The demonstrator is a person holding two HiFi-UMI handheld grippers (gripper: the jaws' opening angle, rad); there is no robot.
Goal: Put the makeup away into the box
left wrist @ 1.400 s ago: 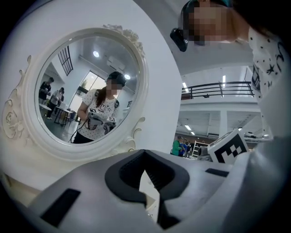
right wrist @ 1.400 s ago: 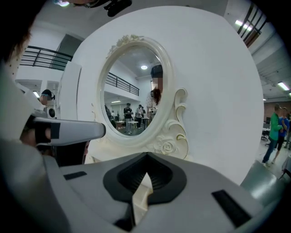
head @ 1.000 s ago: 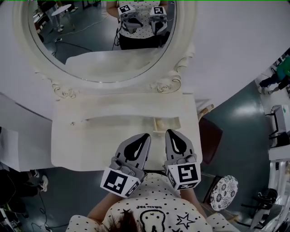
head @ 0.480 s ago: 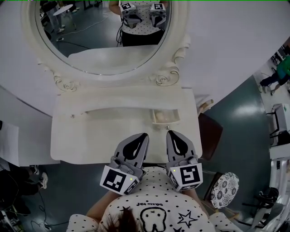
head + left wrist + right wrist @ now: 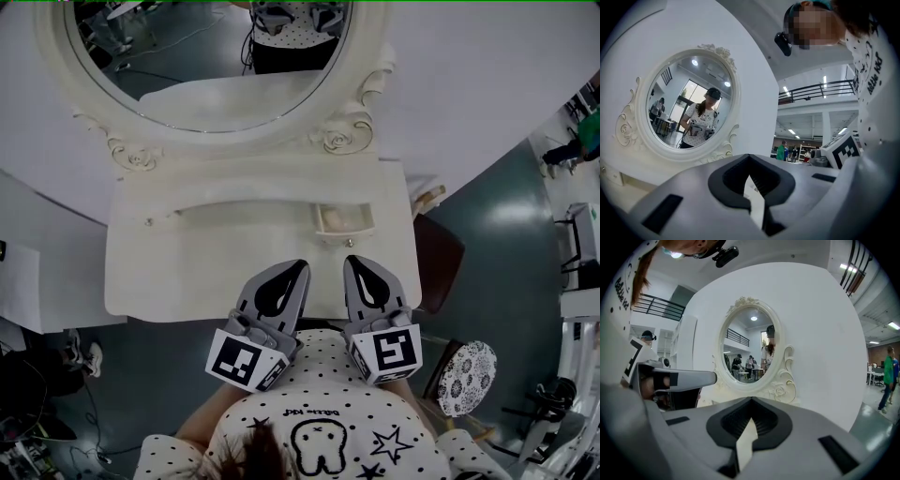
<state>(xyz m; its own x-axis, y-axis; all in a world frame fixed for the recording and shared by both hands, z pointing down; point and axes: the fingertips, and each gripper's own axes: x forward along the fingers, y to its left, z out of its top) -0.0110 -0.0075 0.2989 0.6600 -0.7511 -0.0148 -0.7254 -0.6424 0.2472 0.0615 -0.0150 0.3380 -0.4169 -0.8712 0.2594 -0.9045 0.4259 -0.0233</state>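
A white dressing table (image 5: 187,272) stands against a pale wall, and an oval mirror (image 5: 206,66) in a carved frame rises from its back. The person's dotted shirt (image 5: 319,431) fills the lower edge of the head view. A stool (image 5: 464,389) with a patterned seat stands on the floor to the right.

Both grippers hover side by side over the table's near edge, pointing toward the mirror. The left gripper (image 5: 299,266) has its jaws pressed together with nothing between them; its own view shows the tips meeting (image 5: 749,159) against the mirror frame. The right gripper (image 5: 352,262) is likewise clenched and empty, its tips meeting (image 5: 751,401) below the mirror.

A small drawer (image 5: 342,222) stands open in the table's raised back shelf, at the right end. It lies directly ahead of the right gripper's tip, near but apart, and ahead and to the right of the left gripper. Its long axis runs across the table, left to right, and its open side faces up. Something pale seems to lie inside, possibly makeup, but it is too small to tell.
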